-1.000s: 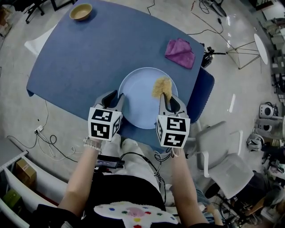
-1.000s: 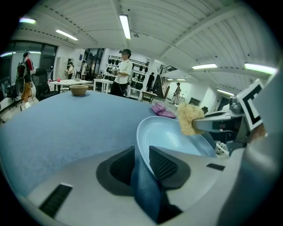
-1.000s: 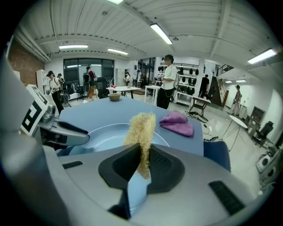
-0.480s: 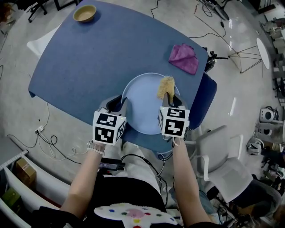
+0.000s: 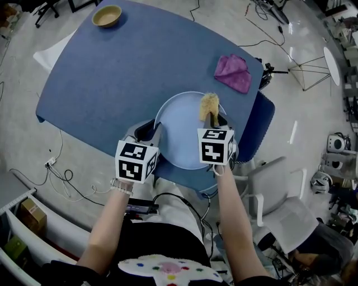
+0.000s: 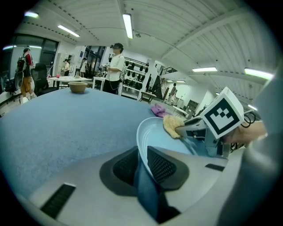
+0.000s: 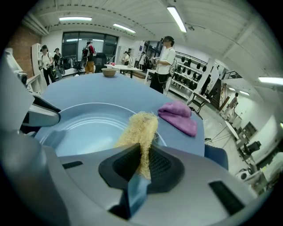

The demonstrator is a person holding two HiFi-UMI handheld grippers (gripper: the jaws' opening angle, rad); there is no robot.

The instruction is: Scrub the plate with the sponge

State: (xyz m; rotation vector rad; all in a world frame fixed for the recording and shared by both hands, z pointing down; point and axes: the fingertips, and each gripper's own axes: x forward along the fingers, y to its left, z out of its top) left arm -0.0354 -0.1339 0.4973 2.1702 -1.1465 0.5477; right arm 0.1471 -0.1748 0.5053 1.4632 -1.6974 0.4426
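Now pinching, with the left gripper (image 6: 142,165) just closed in, the left rim of the plate (image 6: 157,134). Squeezing the fibrous yellow sponge (image 7: 140,128) flat in the right gripper (image 7: 142,164), over the plate's right side. Plate at the near edge of the table (image 5: 112,72); beyond, purple cloth (image 5: 233,73) by the right edge, tan bowl (image 5: 106,15) at the far left corner.
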